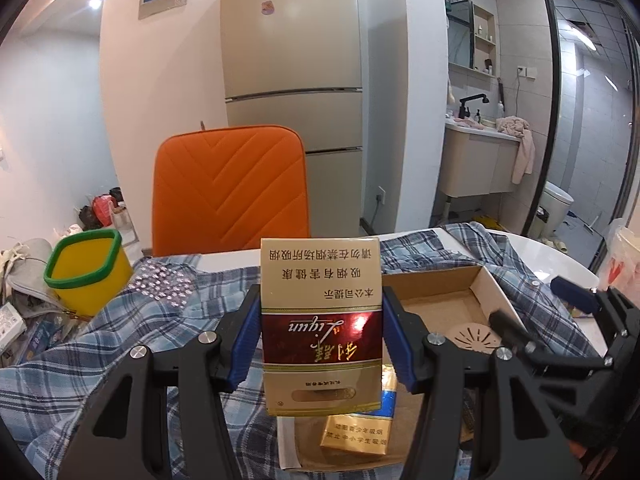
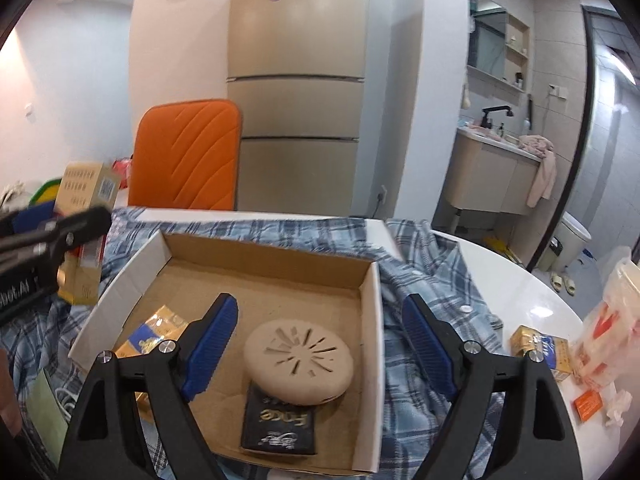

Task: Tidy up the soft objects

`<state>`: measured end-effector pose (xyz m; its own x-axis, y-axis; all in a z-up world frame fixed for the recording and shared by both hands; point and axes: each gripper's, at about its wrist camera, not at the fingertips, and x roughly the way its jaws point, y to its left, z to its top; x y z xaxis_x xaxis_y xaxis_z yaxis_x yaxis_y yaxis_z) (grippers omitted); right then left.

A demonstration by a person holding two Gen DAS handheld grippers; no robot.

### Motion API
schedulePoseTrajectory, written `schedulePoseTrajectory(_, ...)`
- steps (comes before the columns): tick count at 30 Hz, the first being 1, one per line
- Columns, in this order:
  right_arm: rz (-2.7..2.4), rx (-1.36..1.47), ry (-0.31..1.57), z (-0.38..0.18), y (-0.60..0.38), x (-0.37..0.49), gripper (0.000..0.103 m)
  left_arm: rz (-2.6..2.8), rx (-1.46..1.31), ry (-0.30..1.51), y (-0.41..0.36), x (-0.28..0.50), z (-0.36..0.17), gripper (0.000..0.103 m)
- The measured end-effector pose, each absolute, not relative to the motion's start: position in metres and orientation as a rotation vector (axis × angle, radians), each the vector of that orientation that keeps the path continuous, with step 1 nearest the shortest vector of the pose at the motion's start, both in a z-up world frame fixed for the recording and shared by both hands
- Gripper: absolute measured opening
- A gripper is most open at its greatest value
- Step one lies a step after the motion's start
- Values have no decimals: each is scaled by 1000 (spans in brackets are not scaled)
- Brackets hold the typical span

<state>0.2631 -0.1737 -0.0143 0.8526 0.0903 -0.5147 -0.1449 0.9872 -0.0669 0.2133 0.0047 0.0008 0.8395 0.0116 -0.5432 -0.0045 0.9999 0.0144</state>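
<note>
Gold-and-red cigarette pack is clamped upright between the blue pads of the left gripper, held above the plaid shirt. Right gripper is spread wide, nothing gripped, over the cardboard box, where a beige round slotted case is seen.

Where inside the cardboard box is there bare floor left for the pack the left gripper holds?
The cardboard box has bare floor along its far wall, behind the round beige disc. The near half is crowded: the disc partly overlaps a black packet, and a gold-and-blue pack fills the left corner. The left gripper grips the gold-and-red pack.
</note>
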Motion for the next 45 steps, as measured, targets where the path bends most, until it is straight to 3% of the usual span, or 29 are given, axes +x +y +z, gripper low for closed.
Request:
schedulePoseTrajectory(5,87,-57,501,-4,-189,261,86,-4,44,610,-3,218,-6,57)
schedulePoseTrajectory(7,82,-40,471,-1,-192,256,86,14,43,597,-4,218,-6,75)
schedulePoseTrajectory(10,84,-21,440,5,-196,252,86,15,45,557,-4,212,-2,82)
schedulePoseTrajectory(26,69,-66,337,36,-197,218,86,33,6,398,0,173,42,82)
schedulePoseTrajectory(33,102,-28,255,61,-210,174,86,36,-12,298,6,112,67,82)
schedulePoseTrajectory(35,101,-11,232,66,-214,159,90,35,-21,267,9,94,72,82)
schedulePoseTrajectory(37,93,12,196,68,-220,142,100,38,-20,239,11,80,75,82)
schedulePoseTrajectory(41,87,13,153,68,-225,116,102,33,-21,212,12,53,67,82)
schedulePoseTrajectory(42,87,11,146,68,-225,111,102,33,-13,207,12,47,64,84)
schedulePoseTrajectory(45,116,19,122,62,-228,97,103,61,5,180,11,35,55,100)
